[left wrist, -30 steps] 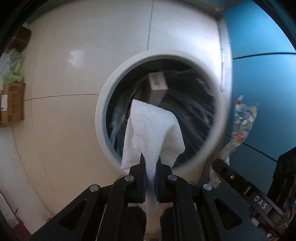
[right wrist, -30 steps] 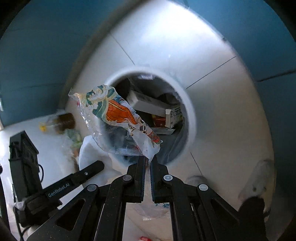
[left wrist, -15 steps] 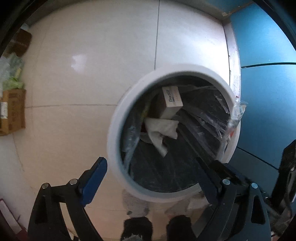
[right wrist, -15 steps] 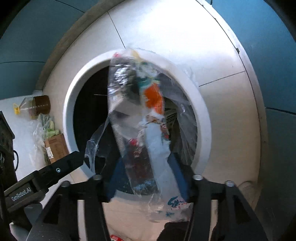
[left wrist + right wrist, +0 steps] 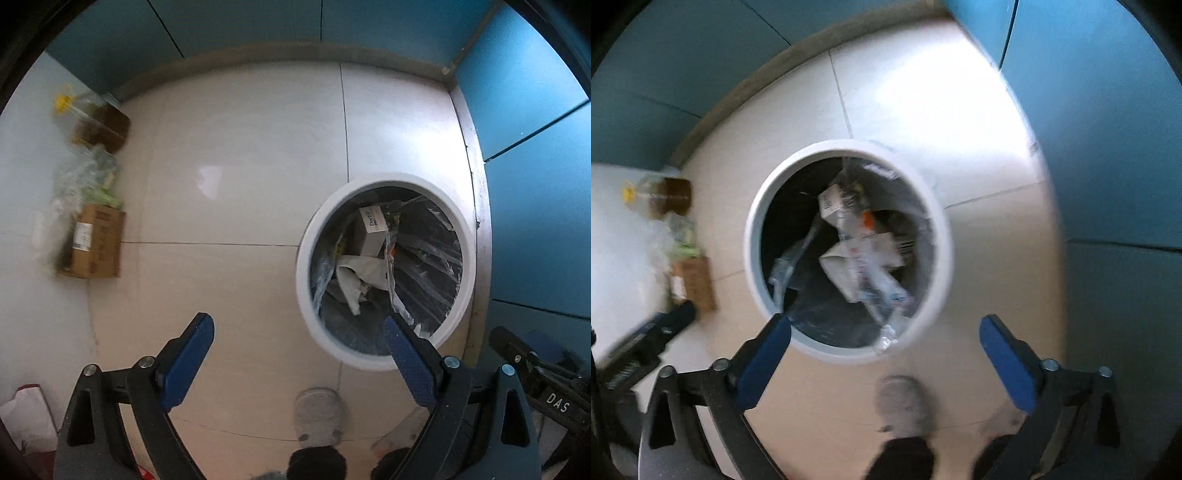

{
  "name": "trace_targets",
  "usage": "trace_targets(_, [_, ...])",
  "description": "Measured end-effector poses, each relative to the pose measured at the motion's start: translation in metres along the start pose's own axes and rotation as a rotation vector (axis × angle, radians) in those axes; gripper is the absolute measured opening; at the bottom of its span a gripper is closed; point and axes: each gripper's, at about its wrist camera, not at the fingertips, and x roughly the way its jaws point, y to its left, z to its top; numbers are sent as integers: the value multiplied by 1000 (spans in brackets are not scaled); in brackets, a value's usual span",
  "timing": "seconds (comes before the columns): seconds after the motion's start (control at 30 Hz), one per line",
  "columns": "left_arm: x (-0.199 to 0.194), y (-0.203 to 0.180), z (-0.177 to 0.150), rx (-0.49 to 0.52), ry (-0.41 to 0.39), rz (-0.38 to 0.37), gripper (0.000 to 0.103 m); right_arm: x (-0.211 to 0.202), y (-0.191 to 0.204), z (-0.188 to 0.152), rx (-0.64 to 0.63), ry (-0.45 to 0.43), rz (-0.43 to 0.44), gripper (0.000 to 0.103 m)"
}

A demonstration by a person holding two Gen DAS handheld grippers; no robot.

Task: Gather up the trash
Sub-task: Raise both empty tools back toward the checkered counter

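Observation:
A round white trash bin [image 5: 303, 258] with a black liner stands on the tiled floor; it also shows in the right wrist view [image 5: 753, 236]. Inside lie a white paper towel [image 5: 351, 277], a small box [image 5: 373, 225] and a clear printed plastic wrapper [image 5: 875, 273]. My left gripper [image 5: 299, 332] is open and empty, above the floor left of the bin. My right gripper [image 5: 884, 332] is open and empty, above the bin's near rim.
At the left wall lie a cardboard box [image 5: 96, 240], a clear bag of green stuff [image 5: 85, 177] and a bottle with a yellow cap [image 5: 92, 122]. Blue cabinet panels [image 5: 535, 92] stand right of the bin. The person's slippers [image 5: 317, 413] show below.
Both grippers opened and let go: the paper towel and the plastic wrapper dropped into the bin. Both grippers then rose and pulled back, so the bin looks smaller.

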Motion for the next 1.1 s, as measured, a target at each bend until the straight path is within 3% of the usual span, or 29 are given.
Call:
trace_targets(0.13, [-53,-1,-18,8,-34,21,94,-57,10,-17,-55,-62,-92,103])
trace_targets(0.43, [-210,8,-56,-5,-124,2,94,-240,20,-61,-86,-216,-125,103])
trace_targets(0.8, [-375,7,-106,26,-232,-17,94,-452,27,-127,-138,-339,-59,103])
trace_targets(1.0, [-440,4,-127,12,-276,-37,94,-521,29,-161,-168,-377,-20,103])
trace_targets(1.1, [-462,0,-135,2,-268,-33,94,-550,18,-175,-141,-398,41,103])
